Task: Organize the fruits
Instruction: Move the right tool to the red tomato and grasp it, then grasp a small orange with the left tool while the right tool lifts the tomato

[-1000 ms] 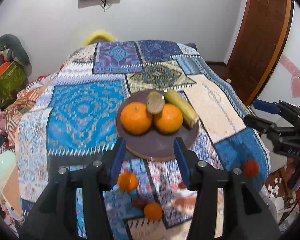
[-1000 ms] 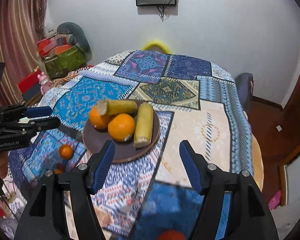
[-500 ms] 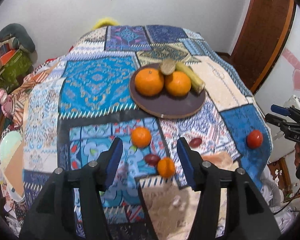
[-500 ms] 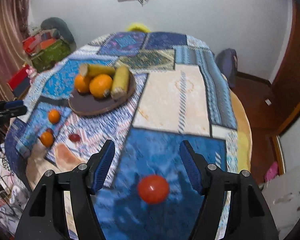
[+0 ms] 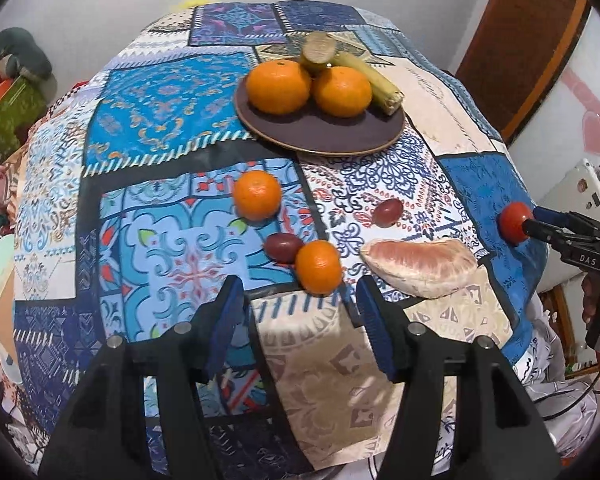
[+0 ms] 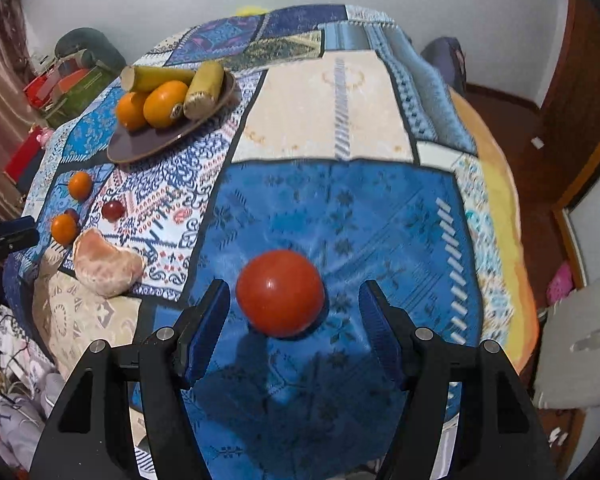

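Both grippers have drawn back from the plate (image 5: 320, 136). Right gripper (image 6: 294, 310) now straddles the tomato (image 6: 280, 293), fingers wide, untouching. Left gripper (image 5: 298, 308) gapes empty, orange (image 5: 319, 266) just ahead.

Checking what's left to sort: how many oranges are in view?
4: two oranges on the plate, at and; two on the cloth, at and. Others may be hidden.

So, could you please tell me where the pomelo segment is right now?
In the left wrist view the pomelo segment lies on the tablecloth, just right of the nearest small orange and ahead of the open left gripper.
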`<action>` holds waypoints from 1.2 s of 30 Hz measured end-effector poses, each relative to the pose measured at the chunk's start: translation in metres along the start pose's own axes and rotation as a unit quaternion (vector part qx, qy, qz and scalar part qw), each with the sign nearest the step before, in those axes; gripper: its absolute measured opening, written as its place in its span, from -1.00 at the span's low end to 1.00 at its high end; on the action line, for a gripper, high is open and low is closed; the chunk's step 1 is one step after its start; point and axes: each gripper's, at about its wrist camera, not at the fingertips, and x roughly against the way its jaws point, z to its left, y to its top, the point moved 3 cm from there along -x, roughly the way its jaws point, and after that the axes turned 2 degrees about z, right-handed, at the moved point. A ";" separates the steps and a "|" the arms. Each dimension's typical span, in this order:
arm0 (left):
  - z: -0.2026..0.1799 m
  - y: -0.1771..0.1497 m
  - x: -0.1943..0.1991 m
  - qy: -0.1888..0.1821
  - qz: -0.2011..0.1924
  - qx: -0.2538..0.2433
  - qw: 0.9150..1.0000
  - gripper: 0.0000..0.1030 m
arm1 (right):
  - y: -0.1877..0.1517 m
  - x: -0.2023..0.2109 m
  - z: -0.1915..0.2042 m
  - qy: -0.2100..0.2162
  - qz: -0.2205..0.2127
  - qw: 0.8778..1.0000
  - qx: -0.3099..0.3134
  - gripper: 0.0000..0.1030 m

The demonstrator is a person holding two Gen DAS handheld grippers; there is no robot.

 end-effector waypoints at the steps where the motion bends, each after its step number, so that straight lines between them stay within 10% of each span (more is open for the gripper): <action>1: -0.001 0.001 -0.001 -0.001 0.001 0.000 1.000 0.10 | -0.001 -0.001 0.001 0.003 0.001 1.000 -0.001 0.24; 22: -0.009 0.013 -0.036 -0.004 0.025 -0.002 1.000 -0.41 | 0.005 -0.023 0.006 0.013 0.022 1.000 0.007 -0.07; 36: 0.000 0.021 -0.022 -0.003 0.005 0.001 1.000 -0.42 | 0.023 -0.017 0.025 0.020 0.007 0.999 0.040 -0.09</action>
